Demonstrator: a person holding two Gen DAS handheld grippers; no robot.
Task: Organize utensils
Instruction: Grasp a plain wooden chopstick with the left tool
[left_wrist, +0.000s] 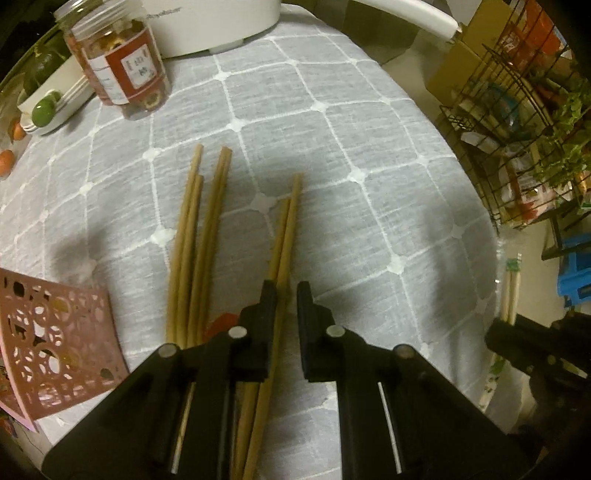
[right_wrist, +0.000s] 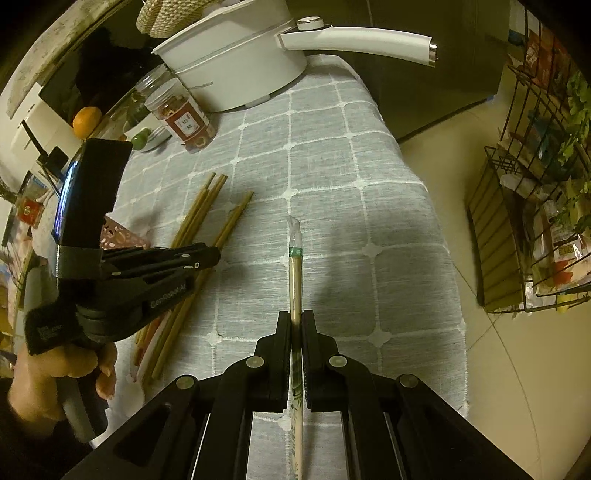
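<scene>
A home, prob. the dining corner of a kitchen. The table has a grey checked tablecloth (right_wrist: 332, 155), w/ a white electric pot (right_wrist: 236, 62), a snack jar (right_wrist: 186, 120) and fruit beside. On the tiled floor stands a wire rack (right_wrist: 535, 229) w/ packets and plants.

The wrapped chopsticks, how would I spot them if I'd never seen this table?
Find the grey checked tablecloth. Above it, the right gripper pinches one pair of pale chopsticks in a clear wrapper with a green band. The bare wooden chopsticks lying left have no wrapper.
</scene>
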